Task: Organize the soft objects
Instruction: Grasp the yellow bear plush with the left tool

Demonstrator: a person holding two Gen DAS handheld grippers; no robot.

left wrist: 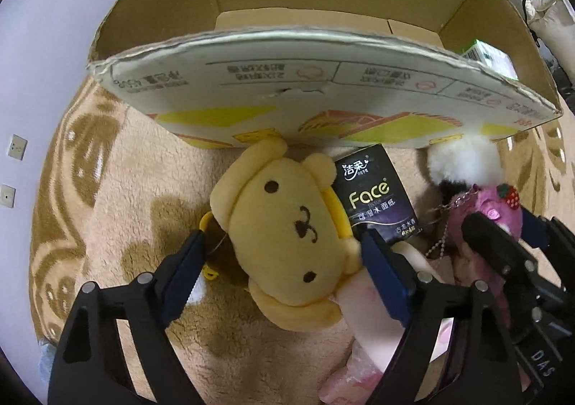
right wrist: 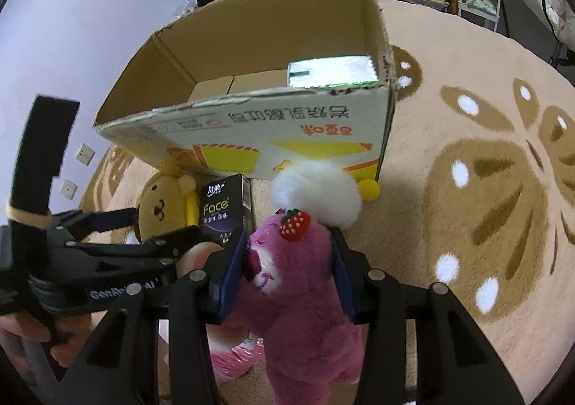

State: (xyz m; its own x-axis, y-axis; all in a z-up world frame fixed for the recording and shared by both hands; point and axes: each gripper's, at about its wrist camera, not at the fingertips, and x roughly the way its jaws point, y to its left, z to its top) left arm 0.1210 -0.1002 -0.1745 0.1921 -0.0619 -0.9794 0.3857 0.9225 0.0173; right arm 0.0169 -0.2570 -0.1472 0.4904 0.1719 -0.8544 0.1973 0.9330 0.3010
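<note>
Pink bear sits low in middle of right view, on rug, just in front of box. Right claw clamped on bear's head.

Yellow dog toy lies in middle of left view, between pads of left claw — pads apart, not squeezing yet.

Risks:
- Left pad touches black tissue pack — could grab it with dog.
- Bear's bead chain may snag other claw.
- Claws crowd close, may bump.

Both claws point steeply down at rug.
</note>
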